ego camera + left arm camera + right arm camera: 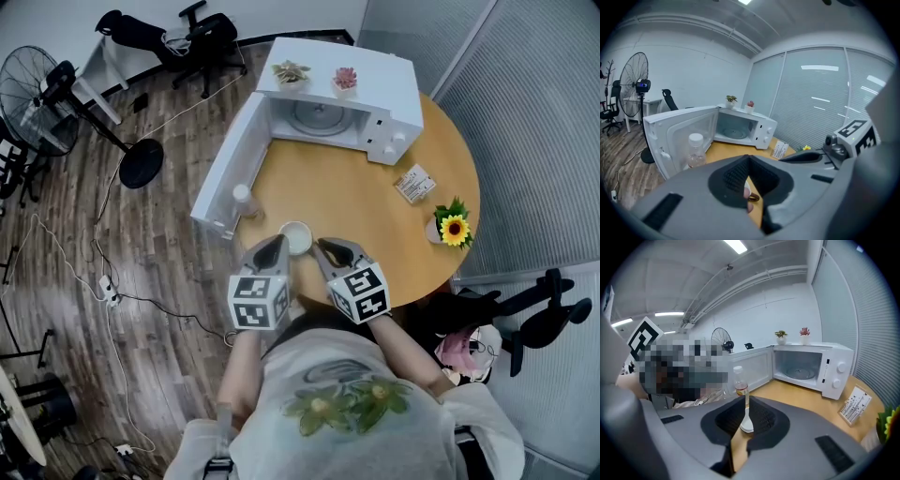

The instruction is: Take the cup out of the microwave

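Already the white cup (296,238) is set on the round table (375,197), outside the open microwave (375,94).
It is judged light, stiff and breakable, best pinched gently at the rim. Pointed slightly downward just beside it, the left gripper (280,241) is clenched on nothing and the right gripper (322,243) is closed to a thin slit, empty.

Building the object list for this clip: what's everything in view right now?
table: 1, wood-coloured, round, centre
microwave: 1, white, back of table, door open, empty
potted plants: 2, green and pink, on the microwave
cup: 1, white, on table before the jaws
bottle: 1, clear, by the open door
card: 1, white, right of the microwave
sunflower: 1, yellow, table's right edge
fan: 1, black, floor at left
chairs: several, black, floor
left gripper, right gripper: 2, grey, jaws shut, empty, flanking the cup
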